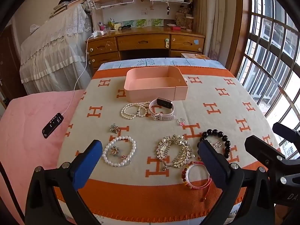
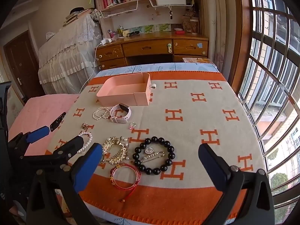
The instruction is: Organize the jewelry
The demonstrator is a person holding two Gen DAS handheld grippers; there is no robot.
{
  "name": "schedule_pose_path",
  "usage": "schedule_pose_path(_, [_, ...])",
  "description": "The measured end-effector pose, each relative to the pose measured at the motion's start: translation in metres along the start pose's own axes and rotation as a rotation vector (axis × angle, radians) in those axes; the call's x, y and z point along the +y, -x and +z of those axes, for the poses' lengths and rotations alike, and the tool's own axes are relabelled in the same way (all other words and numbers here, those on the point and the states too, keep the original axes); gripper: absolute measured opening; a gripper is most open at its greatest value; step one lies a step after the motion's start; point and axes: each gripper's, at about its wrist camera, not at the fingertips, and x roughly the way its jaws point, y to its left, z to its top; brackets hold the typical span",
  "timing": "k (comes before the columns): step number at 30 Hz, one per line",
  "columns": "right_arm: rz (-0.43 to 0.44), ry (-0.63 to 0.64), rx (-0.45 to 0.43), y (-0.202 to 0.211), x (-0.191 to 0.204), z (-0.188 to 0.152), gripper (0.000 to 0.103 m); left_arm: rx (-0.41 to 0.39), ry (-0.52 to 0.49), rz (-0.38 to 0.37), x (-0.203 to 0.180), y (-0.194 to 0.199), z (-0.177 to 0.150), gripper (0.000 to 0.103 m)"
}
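My left fingers [image 1: 150, 154] wide apart, empty | my right fingers [image 2: 151, 154] wide apart, empty | pink box [image 1: 155, 86] at 12 o'clock, bracelets below.

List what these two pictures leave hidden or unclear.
- Left wrist view: the left gripper finger hides part of the black bracelet.
- Right wrist view: the left gripper covers part of the pearl bracelet.
- Both views: the box floor behind its near wall.
- The ring: too small.

Matt woven blanket [image 1: 215, 97] is carrying a smooth plastic pink box [image 1: 155, 91], glossy black bead bracelet [image 2: 154, 154] and shiny gold metal comb [image 1: 174, 151].
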Motion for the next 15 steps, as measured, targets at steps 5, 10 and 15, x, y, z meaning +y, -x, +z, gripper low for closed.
schedule_pose_path(5, [0.002, 0.0, -0.003, 0.004, 0.0005, 0.0005, 0.103, 0.001, 0.003, -0.003, 0.0003, 0.0024, 0.0002, 0.101])
schedule_pose_path(10, [0.003, 0.0, -0.004, 0.0045, 0.0003, 0.0008, 0.103, -0.005, 0.001, 0.009, 0.0002, 0.0044, -0.0007, 0.101])
schedule_pose_path(15, [0.009, -0.001, -0.008, 0.0077, 0.0025, 0.0003, 0.103, -0.007, 0.002, 0.011, 0.0004, 0.0061, -0.0022, 0.101])
